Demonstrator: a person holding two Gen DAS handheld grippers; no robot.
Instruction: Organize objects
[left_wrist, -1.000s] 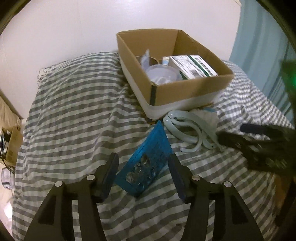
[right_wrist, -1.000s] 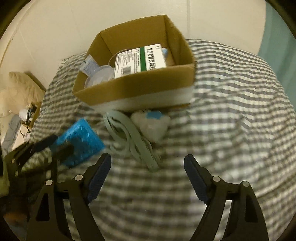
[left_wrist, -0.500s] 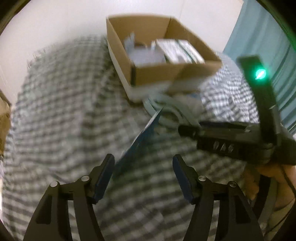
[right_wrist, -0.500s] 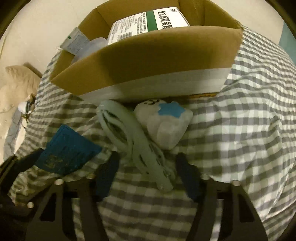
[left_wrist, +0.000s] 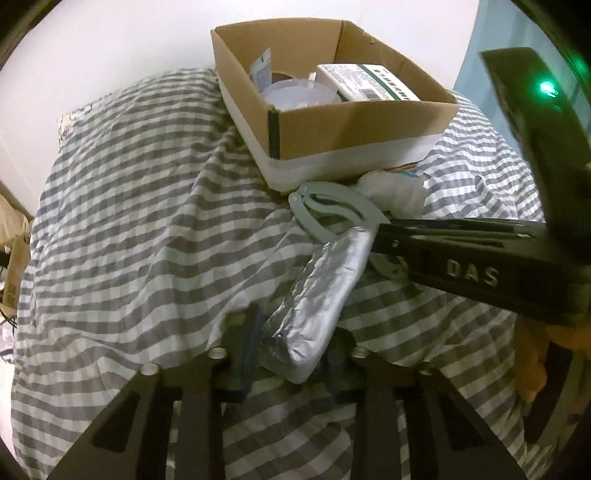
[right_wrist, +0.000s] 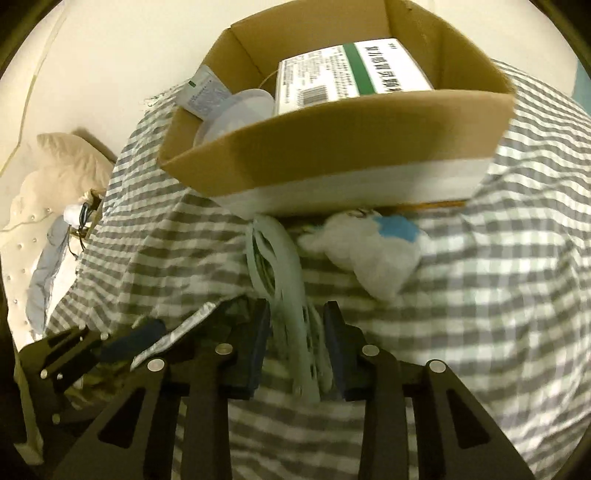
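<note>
My left gripper (left_wrist: 291, 343) is closing, and its pads press a silver foil packet (left_wrist: 321, 284) held tilted above the checked bedspread (left_wrist: 129, 221). In the right wrist view the packet (right_wrist: 173, 336) shows at lower left. The right gripper (right_wrist: 295, 325) is closing too. A pale green plastic clamp (right_wrist: 280, 266) lies between its pads, which touch it. In the left wrist view that clamp (left_wrist: 332, 206) lies in front of the cardboard box (left_wrist: 362, 122), with the right gripper (left_wrist: 384, 236) reaching in from the right.
The box (right_wrist: 332, 147) holds a white and green carton (right_wrist: 351, 74), a clear lid and a sachet. A white soft pouch with a blue patch (right_wrist: 373, 266) rests against the box front. A cream pillow (right_wrist: 55, 177) lies left; a blue curtain (left_wrist: 476, 55) hangs right.
The left jaws have narrowed onto the packet, which now shows its silver side instead of blue. The right gripper has come down over the green clamp and its jaws have narrowed around it.
</note>
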